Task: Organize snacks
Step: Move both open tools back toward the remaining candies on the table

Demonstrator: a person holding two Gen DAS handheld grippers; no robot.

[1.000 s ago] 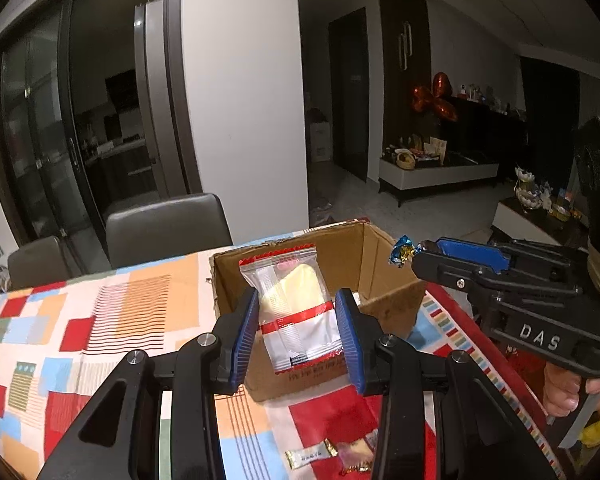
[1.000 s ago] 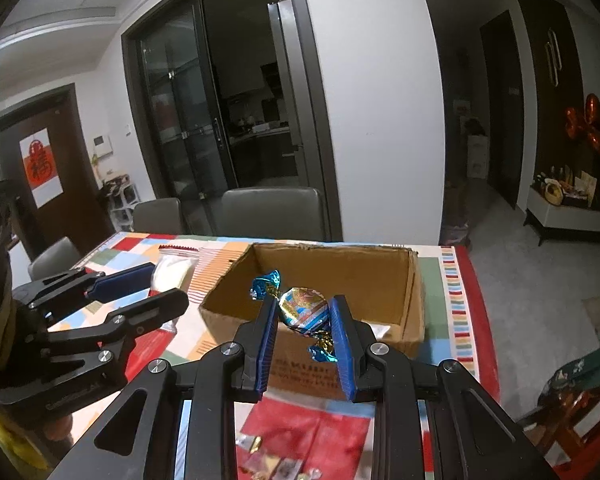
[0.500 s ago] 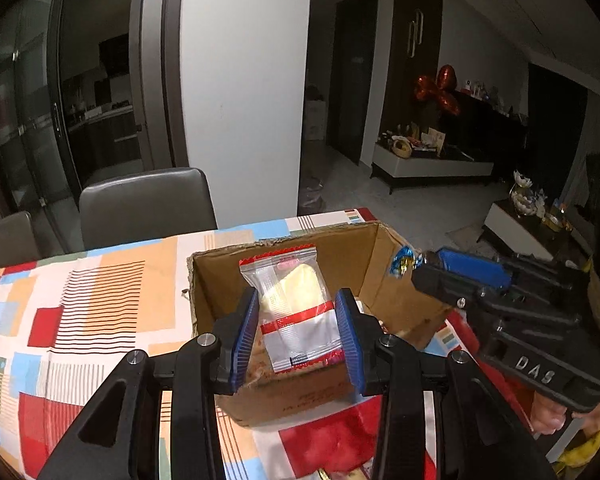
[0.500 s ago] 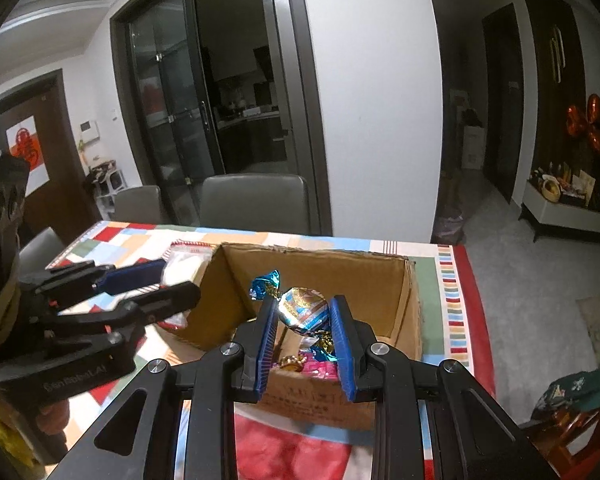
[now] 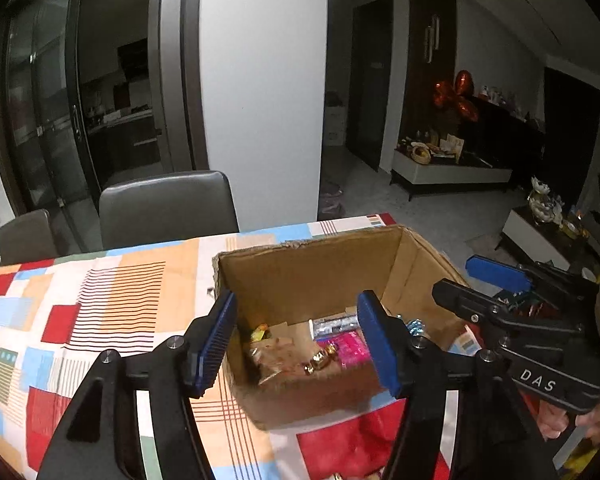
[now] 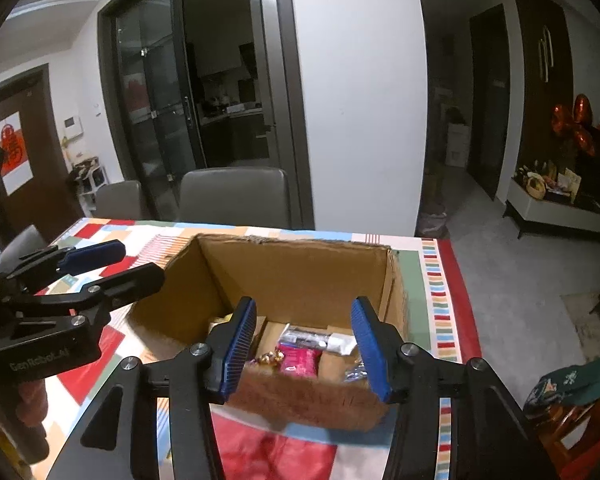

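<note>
Both grippers hang over the open cardboard box [image 5: 324, 280] in the lower middle of each frame. The left gripper [image 5: 296, 340] and right gripper [image 6: 302, 348] have jaws spread wide with nothing between them. Wrapped snacks, a pink packet [image 6: 298, 360] and gold-foil candies [image 5: 320, 358] among them, lie on the box floor. Judging by this, a drop-off is finishing. Next, each gripper needs to pull back toward the patterned worktop [image 5: 100, 300] for any loose snack there.
</note>
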